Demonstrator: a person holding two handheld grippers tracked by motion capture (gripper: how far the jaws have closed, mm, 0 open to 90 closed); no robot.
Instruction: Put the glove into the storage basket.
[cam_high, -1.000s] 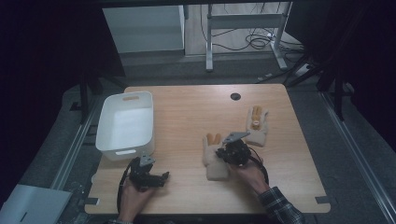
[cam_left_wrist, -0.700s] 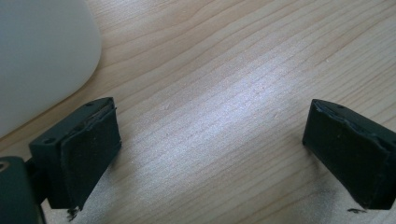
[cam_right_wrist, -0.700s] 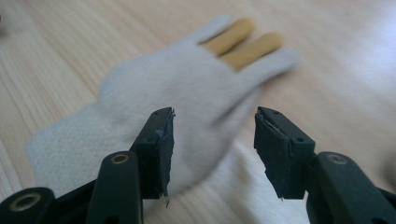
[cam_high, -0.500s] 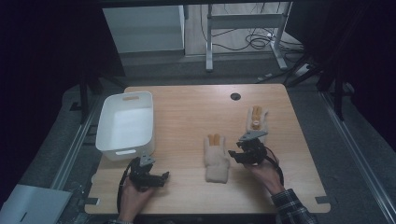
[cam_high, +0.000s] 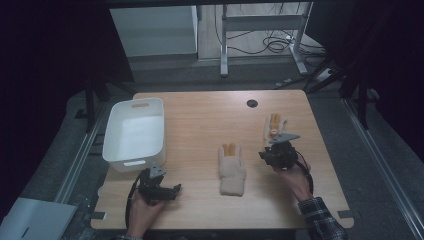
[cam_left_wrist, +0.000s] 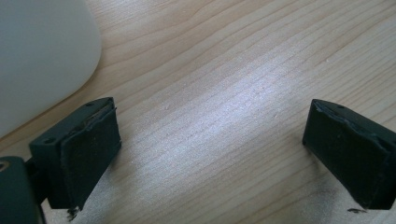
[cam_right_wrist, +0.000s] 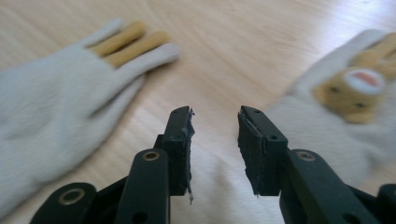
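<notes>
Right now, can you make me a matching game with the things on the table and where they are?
Things:
1. white plastic tub
2. plain cream knitted glove with two tan fingers
3. cream knitted glove with a bear face
4. left hand-held gripper

Places:
A. middle of the wooden table
B. near edge, jaws wide apart over bare wood
C. left side of the table
D. right side, just beyond the right hand-held gripper

Pairs: 1-C, 2-A, 3-D, 4-B
</notes>
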